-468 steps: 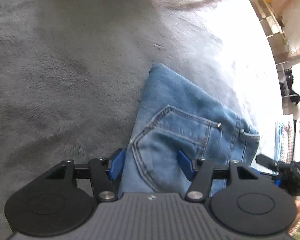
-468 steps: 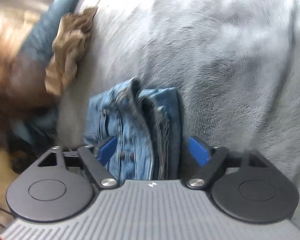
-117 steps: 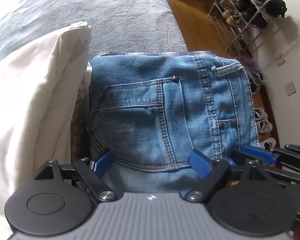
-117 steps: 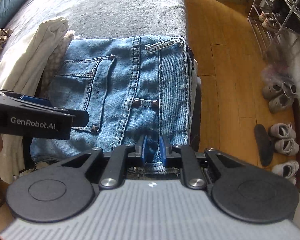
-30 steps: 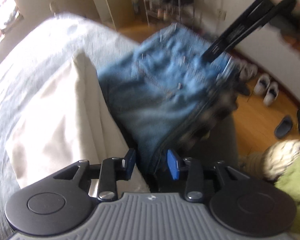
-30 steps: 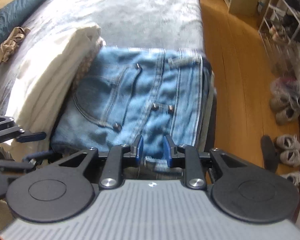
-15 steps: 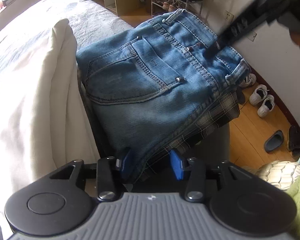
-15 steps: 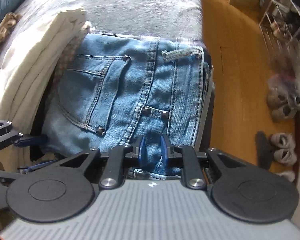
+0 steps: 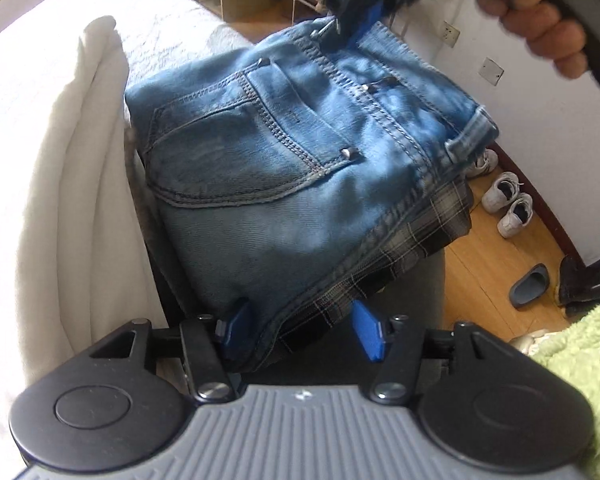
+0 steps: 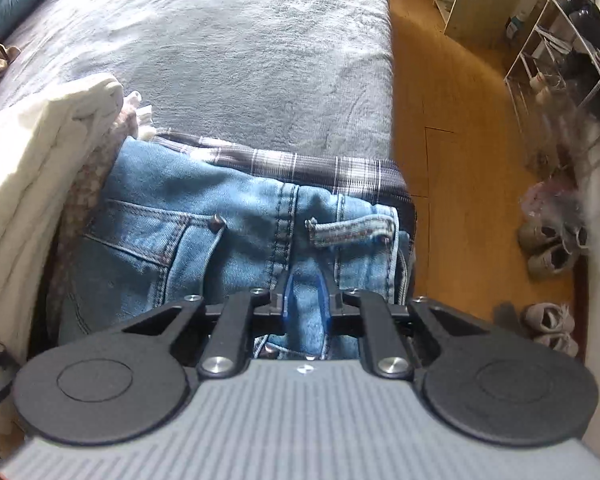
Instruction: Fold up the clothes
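Denim jeans (image 9: 284,184), thick, limp and heavy at the bed's (image 10: 260,60) corner: left gripper (image 9: 302,330) opening around their hem, right gripper (image 10: 306,300) narrowing onto a waistband fold, the firmest hold.

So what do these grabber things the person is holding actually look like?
Each gripper, left and right, has a ribbed grey body, two round black discs, black linkage arms with silver screws, and two blue fingers. A bare hand grips the right one's handle.

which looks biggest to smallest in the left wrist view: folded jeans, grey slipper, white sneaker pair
1. folded jeans, by far the largest.
2. white sneaker pair.
3. grey slipper, close to the sneakers' size.
The jeans lie nearer the camera, which inflates them.
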`<move>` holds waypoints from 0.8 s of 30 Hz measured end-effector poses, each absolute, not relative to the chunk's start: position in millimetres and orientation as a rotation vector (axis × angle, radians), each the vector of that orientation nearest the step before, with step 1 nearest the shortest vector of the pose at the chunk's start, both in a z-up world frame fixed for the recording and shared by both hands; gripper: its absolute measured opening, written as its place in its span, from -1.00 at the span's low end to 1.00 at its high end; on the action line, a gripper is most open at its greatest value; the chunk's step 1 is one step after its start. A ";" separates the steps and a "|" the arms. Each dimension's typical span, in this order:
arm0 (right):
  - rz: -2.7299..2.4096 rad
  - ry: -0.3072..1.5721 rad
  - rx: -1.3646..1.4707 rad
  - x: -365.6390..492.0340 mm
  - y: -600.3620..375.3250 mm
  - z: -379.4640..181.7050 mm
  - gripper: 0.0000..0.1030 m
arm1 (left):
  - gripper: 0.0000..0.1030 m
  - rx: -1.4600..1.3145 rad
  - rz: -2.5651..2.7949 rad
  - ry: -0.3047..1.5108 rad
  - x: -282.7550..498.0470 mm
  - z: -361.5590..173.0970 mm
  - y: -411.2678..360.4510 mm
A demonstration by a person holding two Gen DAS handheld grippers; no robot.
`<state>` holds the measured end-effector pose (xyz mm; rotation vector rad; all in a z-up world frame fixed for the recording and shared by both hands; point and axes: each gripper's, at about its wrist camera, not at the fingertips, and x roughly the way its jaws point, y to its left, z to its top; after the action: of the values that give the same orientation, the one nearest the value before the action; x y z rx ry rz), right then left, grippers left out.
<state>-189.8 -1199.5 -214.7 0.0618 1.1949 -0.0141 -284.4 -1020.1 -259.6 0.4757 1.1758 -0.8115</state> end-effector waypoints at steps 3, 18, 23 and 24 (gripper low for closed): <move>-0.019 1.148 0.060 -186.5 -1195.9 -202.8 -0.73 | 0.10 0.467 -0.825 1.167 -285.1 -261.3 -1018.0; 0.218 1.062 0.633 -129.9 -1172.9 -183.7 0.03 | 0.00 0.330 -0.785 1.102 -278.9 -226.4 -986.0; 0.221 1.072 0.979 -103.4 -1184.7 -214.1 0.62 | 0.02 0.312 -0.710 0.956 -277.9 -189.8 -965.3; 0.232 1.090 0.986 -97.3 -1181.3 -219.3 0.63 | 0.02 0.317 -0.681 0.926 -278.1 -183.9 -960.7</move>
<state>-97.3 -1181.3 -219.3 0.9859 1.0897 0.2319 -278.1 -960.7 -183.9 0.3175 0.9265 -0.6815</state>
